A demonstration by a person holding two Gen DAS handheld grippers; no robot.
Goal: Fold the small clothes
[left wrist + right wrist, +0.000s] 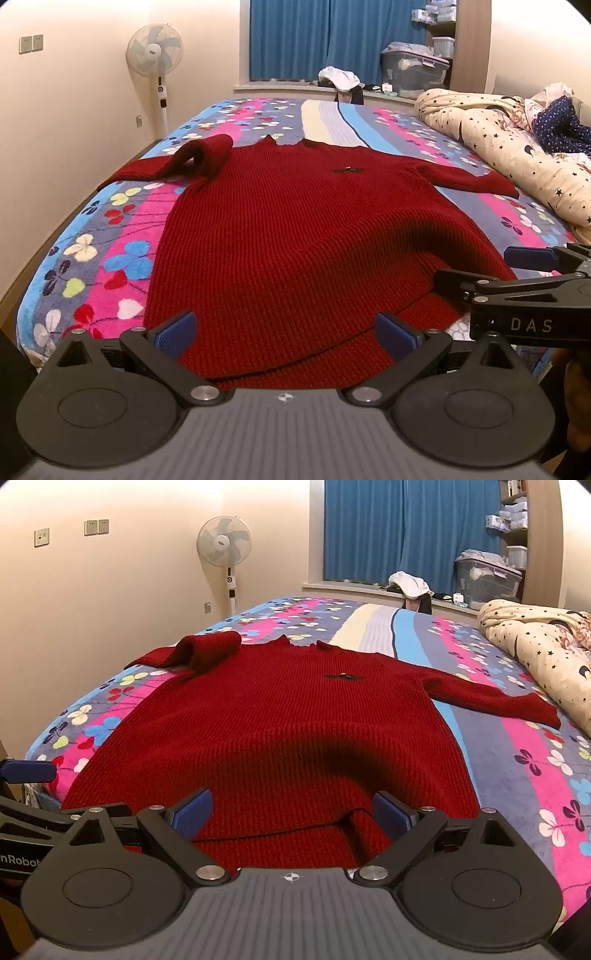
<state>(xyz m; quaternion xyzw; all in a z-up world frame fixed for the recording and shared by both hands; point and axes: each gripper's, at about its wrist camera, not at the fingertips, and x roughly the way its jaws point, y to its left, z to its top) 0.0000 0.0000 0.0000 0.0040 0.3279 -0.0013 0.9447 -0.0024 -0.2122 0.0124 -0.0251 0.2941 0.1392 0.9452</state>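
Left wrist view: a red rib-knit sweater (295,236) lies flat on the fleecy flower-print bedspread (122,236), far-left sleeve folded over. The left gripper (286,332), jaws apart, hovers over the near hem.

Right wrist view: the right gripper (291,812), jaws apart, sits above the hem's rumpled near edge (354,823); bare bedspread lies to the right.

Red sweater (295,236) flat on bedspread (122,236)
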